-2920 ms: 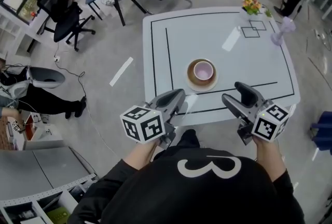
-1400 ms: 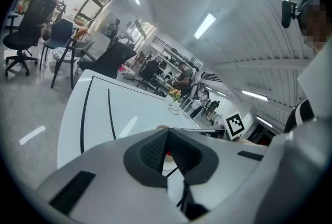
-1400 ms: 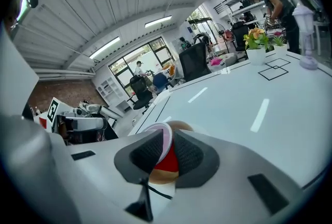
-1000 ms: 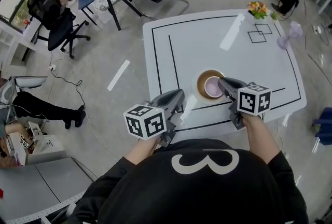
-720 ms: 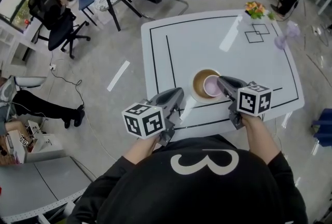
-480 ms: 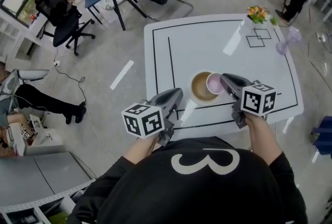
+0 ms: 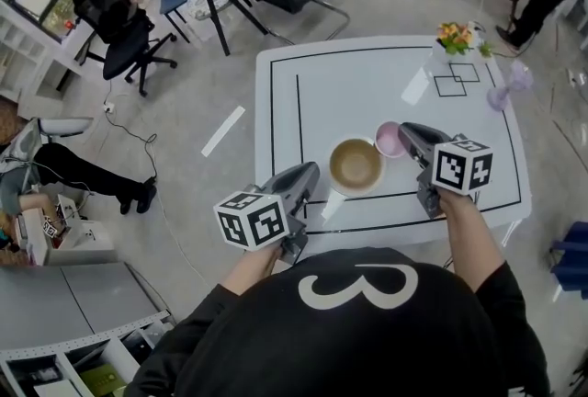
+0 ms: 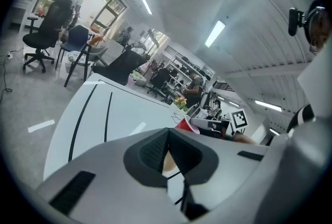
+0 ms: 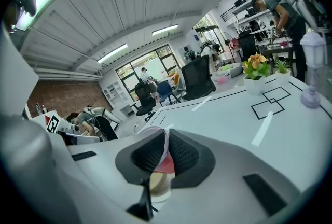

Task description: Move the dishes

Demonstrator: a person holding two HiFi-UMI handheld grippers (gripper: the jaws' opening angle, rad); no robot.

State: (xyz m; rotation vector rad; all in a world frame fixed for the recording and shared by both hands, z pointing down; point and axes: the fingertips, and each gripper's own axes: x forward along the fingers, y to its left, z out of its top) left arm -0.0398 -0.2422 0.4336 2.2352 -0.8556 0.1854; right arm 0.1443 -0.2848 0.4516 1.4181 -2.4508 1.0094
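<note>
White table [image 7: 367,83] with black tape lines stands before you on a grey office floor, chairs beyond it. Your right gripper [image 7: 404,133] pinches the rim of the pink bowl [image 7: 389,140], which sits just beside the far right edge of the brown plate [image 7: 356,165]. Your left gripper [image 7: 312,170] hovers near the table's near edge, its jaws pressed together on nothing.

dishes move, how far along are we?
Done: the small pink bowl is off the round brown plate, pinched by its rim in the fingers of the right gripper. In hand: that bowl, not set down yet. Left: place it, then the plate, untouched on the white table; left gripper shut, empty.
</note>
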